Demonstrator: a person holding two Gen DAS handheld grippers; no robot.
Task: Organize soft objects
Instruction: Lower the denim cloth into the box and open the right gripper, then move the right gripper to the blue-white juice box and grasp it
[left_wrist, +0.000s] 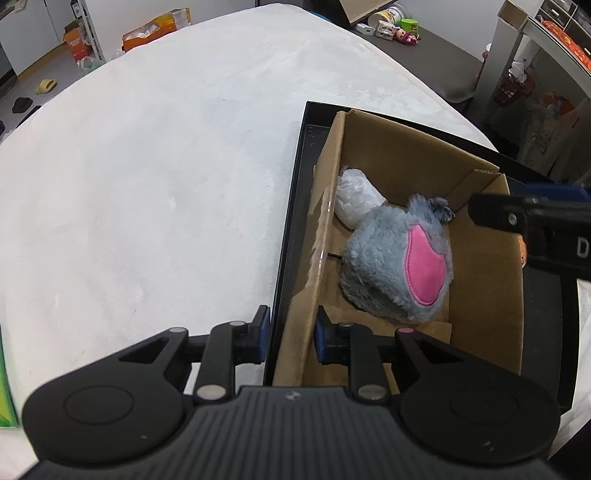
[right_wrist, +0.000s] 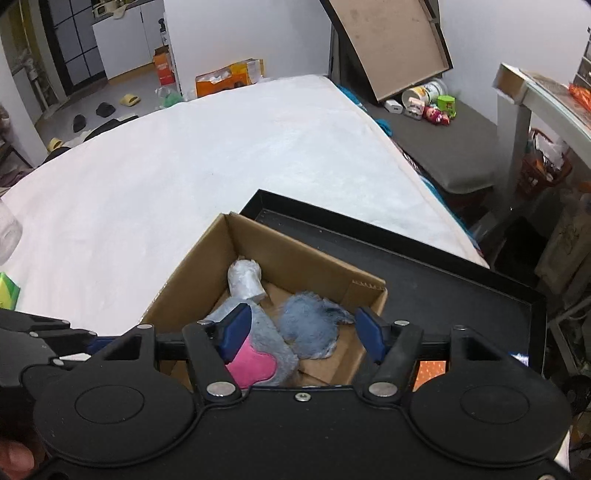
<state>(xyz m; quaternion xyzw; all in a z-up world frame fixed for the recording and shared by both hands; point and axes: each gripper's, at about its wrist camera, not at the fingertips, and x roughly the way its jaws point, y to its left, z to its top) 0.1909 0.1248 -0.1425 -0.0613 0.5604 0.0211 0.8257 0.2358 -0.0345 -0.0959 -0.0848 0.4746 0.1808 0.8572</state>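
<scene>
A grey plush toy (left_wrist: 391, 258) with a pink patch lies in a cardboard box (left_wrist: 484, 288), beside a white plastic-wrapped bundle (left_wrist: 356, 201). The box stands in a black tray (left_wrist: 291, 206) on a white bed. My left gripper (left_wrist: 291, 338) straddles the box's left wall and the tray rim, its fingers closed against them. My right gripper (right_wrist: 301, 334) is open and empty just above the box, over the plush toy (right_wrist: 306, 328) and bundle (right_wrist: 245, 282). The right gripper also shows in the left wrist view (left_wrist: 517, 221).
The white bed (left_wrist: 166, 177) spreads left of the tray. A green item (right_wrist: 9, 291) lies at the bed's left edge. Toys and a can (right_wrist: 428, 99) sit on a grey mat at right, by a table leg (right_wrist: 515, 122). Boxes and slippers lie on the floor beyond.
</scene>
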